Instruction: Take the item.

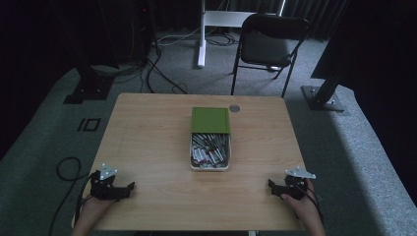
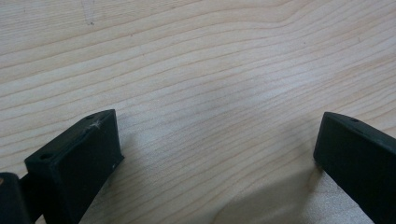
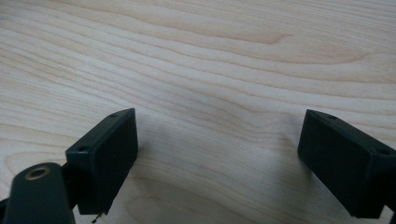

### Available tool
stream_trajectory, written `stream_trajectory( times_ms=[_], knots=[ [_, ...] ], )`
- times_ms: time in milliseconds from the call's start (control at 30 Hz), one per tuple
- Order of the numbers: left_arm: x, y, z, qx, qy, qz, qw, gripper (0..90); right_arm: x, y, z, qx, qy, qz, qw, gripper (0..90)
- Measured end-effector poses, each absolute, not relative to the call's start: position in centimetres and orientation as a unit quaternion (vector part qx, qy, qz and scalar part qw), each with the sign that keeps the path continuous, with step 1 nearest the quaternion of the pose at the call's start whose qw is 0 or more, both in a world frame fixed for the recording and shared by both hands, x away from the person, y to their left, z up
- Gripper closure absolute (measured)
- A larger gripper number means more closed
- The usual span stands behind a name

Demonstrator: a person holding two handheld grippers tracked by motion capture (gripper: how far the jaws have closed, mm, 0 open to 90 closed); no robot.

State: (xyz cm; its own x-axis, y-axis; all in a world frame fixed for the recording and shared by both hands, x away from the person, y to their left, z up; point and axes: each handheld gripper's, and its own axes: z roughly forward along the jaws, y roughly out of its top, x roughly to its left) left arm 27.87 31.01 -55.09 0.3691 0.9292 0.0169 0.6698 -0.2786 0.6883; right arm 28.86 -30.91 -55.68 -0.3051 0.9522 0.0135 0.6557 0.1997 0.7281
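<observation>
The high view is dim and soft, its corners falling to near black, with the wooden counter [image 1: 147, 147] the brightest area. Both gripper views are evenly lit and pale; wood grain is sharp farther off. Soft shadows pool beside the jaws, whose nearest parts blur slightly.

Light wooden table [image 1: 147, 142], white box [image 1: 210, 167] of small items at centre, green lid [image 1: 210, 120] behind, touching it

No legible txt or labels anywhere.
</observation>
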Motion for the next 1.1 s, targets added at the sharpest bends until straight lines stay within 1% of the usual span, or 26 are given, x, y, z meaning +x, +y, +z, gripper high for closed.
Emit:
stream_trajectory(
  times_ms=[900, 1100],
  knots=[
    [27.72, 31.04, -55.10, 0.772, 0.516, 0.214, 0.303, 1.4, 28.81, -31.01, -55.69, 0.541, 0.741, 0.325, 0.228, 12.1],
    [27.72, 31.04, -55.09, 0.772, 0.516, 0.213, 0.303, 1.4, 28.89, -30.87, -55.57, 0.552, 0.734, 0.322, 0.228, 13.7]
  ],
)
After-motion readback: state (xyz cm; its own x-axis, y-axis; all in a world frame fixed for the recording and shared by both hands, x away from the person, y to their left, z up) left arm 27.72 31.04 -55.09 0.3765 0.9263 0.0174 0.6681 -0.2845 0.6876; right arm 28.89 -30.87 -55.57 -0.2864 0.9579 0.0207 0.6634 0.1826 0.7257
